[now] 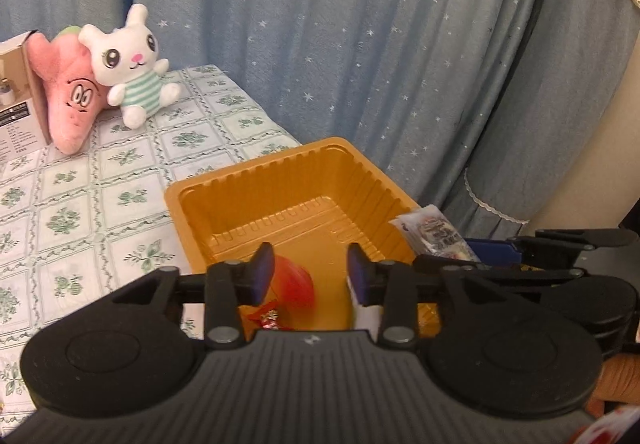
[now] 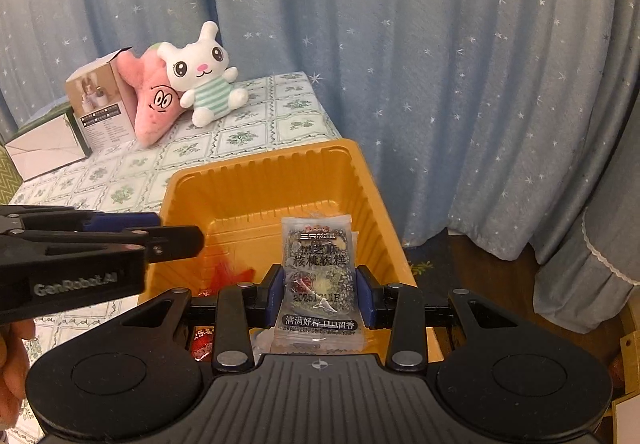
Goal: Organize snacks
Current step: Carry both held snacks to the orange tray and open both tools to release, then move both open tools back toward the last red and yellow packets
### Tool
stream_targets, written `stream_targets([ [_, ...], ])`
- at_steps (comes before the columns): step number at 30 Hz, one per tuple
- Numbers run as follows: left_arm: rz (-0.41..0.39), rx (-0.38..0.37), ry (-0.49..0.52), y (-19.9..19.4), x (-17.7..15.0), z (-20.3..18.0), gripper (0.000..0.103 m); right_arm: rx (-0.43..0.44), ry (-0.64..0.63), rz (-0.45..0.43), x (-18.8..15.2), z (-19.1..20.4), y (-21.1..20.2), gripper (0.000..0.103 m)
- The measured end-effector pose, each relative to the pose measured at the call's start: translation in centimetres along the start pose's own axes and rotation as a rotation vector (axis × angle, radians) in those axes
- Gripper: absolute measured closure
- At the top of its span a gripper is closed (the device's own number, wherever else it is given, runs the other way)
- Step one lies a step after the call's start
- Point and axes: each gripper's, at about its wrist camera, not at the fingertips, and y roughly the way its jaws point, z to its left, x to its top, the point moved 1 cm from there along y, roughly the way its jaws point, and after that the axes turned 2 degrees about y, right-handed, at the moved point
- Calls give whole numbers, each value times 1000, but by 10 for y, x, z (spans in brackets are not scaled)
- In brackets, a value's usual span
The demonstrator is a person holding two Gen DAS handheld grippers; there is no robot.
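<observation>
A gold plastic tray (image 1: 280,180) stands on the flowered tablecloth; it also shows in the right wrist view (image 2: 256,184). My left gripper (image 1: 311,276) is open over the tray's near end, and a blurred red snack (image 1: 296,282) is in the air or just landing between its fingers. A small red wrapped candy (image 1: 269,320) lies below. My right gripper (image 2: 321,290) is shut on a clear packet of dark sesame-walnut snack (image 2: 318,268), held above the tray's near right part. The packet also shows in the left wrist view (image 1: 434,230). The left gripper shows in the right wrist view (image 2: 176,234).
A white bunny plush (image 2: 204,78) and a pink strawberry plush (image 2: 154,104) lean against a cardboard box (image 2: 98,100) at the table's far end. A blue star curtain (image 2: 400,64) hangs behind. A red packet (image 2: 202,342) lies beside the tray.
</observation>
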Motion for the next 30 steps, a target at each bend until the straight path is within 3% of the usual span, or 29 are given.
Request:
stream_targets([
  [8, -28, 50, -47, -32, -15, 23, 49, 29, 15, 3, 2, 4, 0, 65],
  [13, -37, 97, -69, -53, -32, 35, 48, 52, 17, -1, 10, 15, 3, 65],
  [19, -42, 149, -85, -77, -52, 45, 38, 113, 29, -7, 19, 26, 9, 64],
  [20, -41, 157, -88, -81, -55, 46, 36, 110, 24, -14, 19, 28, 7, 58],
  [21, -40, 164, -91, -85, -59, 47, 35, 103, 19, -21, 18, 31, 4, 45],
  [23, -36, 179, -103, -95, -67, 50, 33, 97, 16, -33, 16, 35, -2, 37],
  [30, -40, 213, -160, -142, -97, 56, 25, 89, -8, -31, -3, 58, -40, 37],
])
